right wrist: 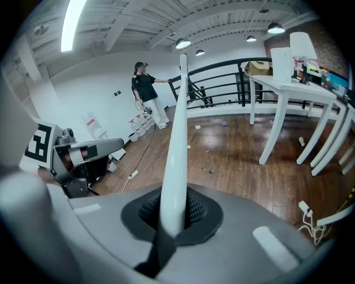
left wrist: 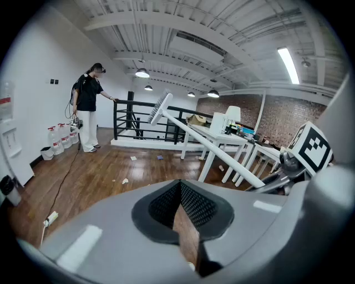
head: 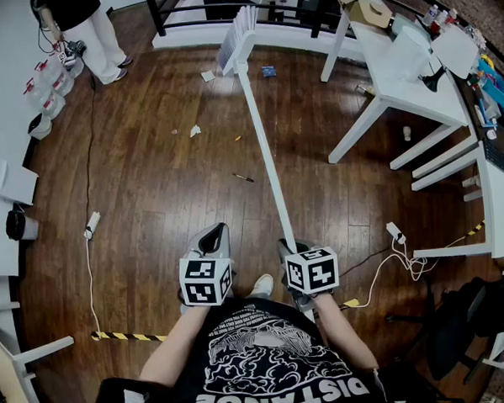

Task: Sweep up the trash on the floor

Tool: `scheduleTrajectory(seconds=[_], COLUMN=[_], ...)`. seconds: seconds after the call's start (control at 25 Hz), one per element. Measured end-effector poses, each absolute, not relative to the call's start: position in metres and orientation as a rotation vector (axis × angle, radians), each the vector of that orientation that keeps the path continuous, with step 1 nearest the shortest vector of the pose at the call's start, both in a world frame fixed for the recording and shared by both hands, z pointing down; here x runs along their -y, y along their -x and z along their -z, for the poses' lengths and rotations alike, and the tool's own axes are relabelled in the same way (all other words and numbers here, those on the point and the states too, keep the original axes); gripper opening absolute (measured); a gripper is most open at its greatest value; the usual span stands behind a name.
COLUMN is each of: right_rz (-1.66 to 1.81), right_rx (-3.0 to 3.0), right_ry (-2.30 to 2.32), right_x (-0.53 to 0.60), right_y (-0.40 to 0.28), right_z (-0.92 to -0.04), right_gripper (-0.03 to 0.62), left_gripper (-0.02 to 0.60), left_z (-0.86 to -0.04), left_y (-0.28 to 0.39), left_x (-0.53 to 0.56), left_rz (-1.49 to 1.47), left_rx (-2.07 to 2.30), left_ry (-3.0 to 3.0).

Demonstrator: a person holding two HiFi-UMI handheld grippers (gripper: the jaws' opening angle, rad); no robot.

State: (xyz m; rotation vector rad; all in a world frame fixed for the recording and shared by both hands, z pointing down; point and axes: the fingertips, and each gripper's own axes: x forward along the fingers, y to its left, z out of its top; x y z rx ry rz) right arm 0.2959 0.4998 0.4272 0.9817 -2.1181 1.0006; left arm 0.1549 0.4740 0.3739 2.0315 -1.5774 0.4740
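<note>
While the person stands on a dark wooden floor point(head: 150, 185), the right tongs point(right wrist: 173, 213) are pinched onto the near end of a white broom point(head: 265, 154). Their two dark ribbed pads point(right wrist: 194, 208) press against either side of the handle. The left tongs point(left wrist: 178, 188) sit just to the left of the right tongs, level with them. Their tips are pressed together at the front, nothing is between them, and they touch nothing.

The broom's long axis runs straight out from the right tongs, away from the person and leaning slightly left. The left gripper view shows the handle climbing at a slant. Its bristle head point(head: 236, 33) is at the far end, lifted off the floor in front of a black railing point(head: 225, 0).

Trash lies well ahead of both tongs. Left of the handle are a crumpled white paper scrap point(head: 195, 130), a tiny yellow bit point(head: 238, 138) and a thin dark stick point(head: 243, 177). The stick is the piece nearest the tongs. Farther out, near the bristle head, another white scrap point(head: 208, 75) lies to its left and a small blue piece point(head: 268, 71) to its right.

A white desk point(head: 397, 71) stands ahead and to the right of the right tongs. Another person point(head: 91, 28) stands far ahead to the left of the left tongs.
</note>
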Motion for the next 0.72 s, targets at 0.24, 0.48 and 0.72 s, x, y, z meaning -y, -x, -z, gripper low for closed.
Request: scheduleTrajectory(seconds=[0.24,0.48,0.72], right_rz=[-1.006,-1.019,-1.036], right_rx=[2.102,2.064,2.012], right_ry=[-0.95,-0.929,-0.952], right_x=[-0.48,-0.442,-0.383], right_y=[-0.293,-0.271,-0.227], right_z=[-0.439,-0.45,-0.454], right_gripper=[0.002,0.0,0.0], left_gripper=[0.005,0.005,0.005], left_z=[-0.383,-0.393,-0.396], left_y=[-0.151,-0.129,-0.084], left_x=[-0.461,-0.422,-0.355], left_rz=[-0.464,-0.436,-0.409], left_rx=[1.591,1.579,1.532], left_ry=[-2.003,-1.991,-2.011])
